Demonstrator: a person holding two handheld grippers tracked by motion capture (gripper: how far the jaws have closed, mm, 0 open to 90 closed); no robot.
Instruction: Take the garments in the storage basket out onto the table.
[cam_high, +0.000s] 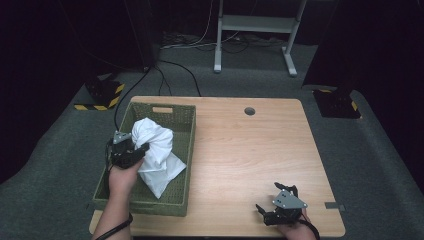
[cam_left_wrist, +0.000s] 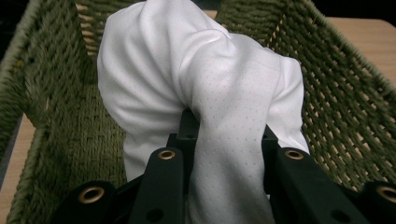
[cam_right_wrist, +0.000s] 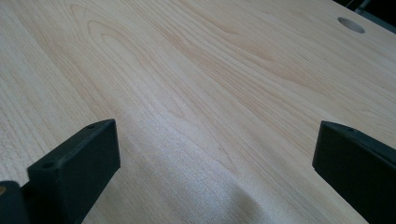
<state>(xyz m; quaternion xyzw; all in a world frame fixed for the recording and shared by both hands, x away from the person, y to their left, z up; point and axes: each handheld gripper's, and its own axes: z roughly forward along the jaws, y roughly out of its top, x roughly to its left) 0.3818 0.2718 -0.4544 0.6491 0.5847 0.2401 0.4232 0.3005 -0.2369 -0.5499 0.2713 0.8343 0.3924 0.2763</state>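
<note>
White cloth (cam_high: 155, 155) lies bunched in the green woven basket (cam_high: 182, 150) at the counter's (cam_high: 250, 150) left, with the left tool (cam_high: 131, 152) pinching a thick fold. A straight upward lift should keep the trailing fabric, probably a garment, off the basket's rim. Rightward, bare wood offers ample room for spreading. The right tool (cam_high: 272, 202) rests spread near the front edge.

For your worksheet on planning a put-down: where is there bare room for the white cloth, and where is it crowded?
Free: the wooden table from the green basket across to the right gripper, up to the round hole. Crowded: inside the basket, where the left gripper clamps the white cloth.
</note>
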